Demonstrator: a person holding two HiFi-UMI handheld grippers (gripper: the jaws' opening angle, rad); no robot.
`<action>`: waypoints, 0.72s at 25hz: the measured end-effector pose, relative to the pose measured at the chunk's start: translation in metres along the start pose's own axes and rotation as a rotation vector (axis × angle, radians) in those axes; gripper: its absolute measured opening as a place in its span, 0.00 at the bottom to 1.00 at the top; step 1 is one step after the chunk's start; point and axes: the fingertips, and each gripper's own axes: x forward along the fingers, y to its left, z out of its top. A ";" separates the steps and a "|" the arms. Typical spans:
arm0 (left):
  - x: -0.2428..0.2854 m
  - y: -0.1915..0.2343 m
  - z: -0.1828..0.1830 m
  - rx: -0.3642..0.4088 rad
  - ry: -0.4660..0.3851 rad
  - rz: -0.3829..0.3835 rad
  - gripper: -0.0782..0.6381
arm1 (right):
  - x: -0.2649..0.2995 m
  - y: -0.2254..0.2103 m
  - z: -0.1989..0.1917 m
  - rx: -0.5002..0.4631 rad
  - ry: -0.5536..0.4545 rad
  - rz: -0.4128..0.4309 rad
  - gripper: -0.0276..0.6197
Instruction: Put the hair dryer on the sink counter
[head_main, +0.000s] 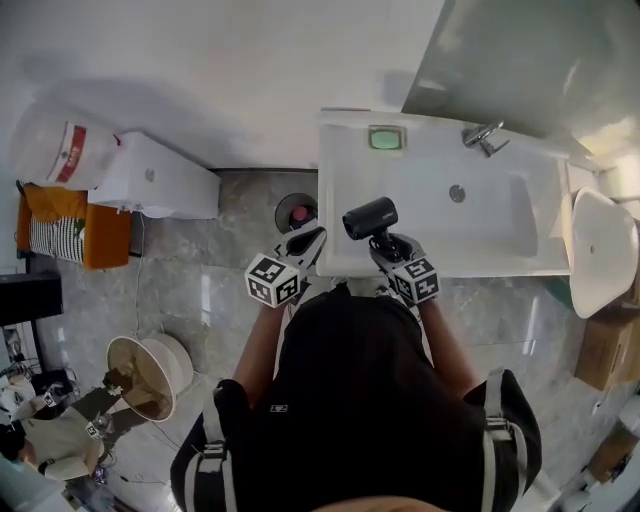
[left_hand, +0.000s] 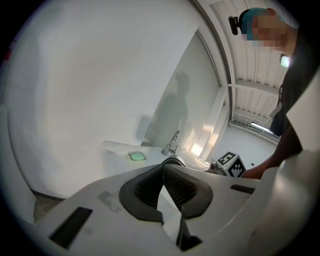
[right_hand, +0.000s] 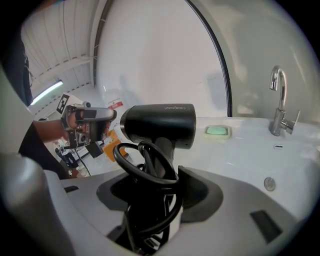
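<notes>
On my far left, a white cabinet (head_main: 160, 180) stands against the wall, and a round fan (head_main: 150, 372) lies on the grey floor below it. My left tongs (head_main: 303, 240) are beside the sink's left front corner. Their dark pads (left_hand: 145, 187) meet at the tips with nothing between them, so they're closed and empty. Just right of them, my right tongs (head_main: 385, 242) are clamped on the handle of the black hair dryer (head_main: 370, 217), with its coiled cord (right_hand: 145, 165) bunched in the same grip. The dryer stands handle down with its barrel crosswise, held over the front left part of the white sink (head_main: 440, 262). It's in my grip, not resting on the counter. Further back on the rim sits a green soap dish (head_main: 385, 138). The chrome faucet (head_main: 483, 137) is to its right, and a white toilet (head_main: 600, 250) stands past the sink's right end.
</notes>
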 end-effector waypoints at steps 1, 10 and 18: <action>0.000 0.004 -0.001 0.000 0.005 -0.004 0.14 | 0.004 0.000 -0.001 0.004 0.004 -0.006 0.50; 0.008 0.024 0.004 0.015 0.042 -0.044 0.14 | 0.042 -0.001 -0.007 0.070 0.022 -0.029 0.50; 0.001 0.029 -0.001 0.017 0.069 -0.056 0.14 | 0.074 -0.016 -0.022 0.130 0.067 -0.061 0.50</action>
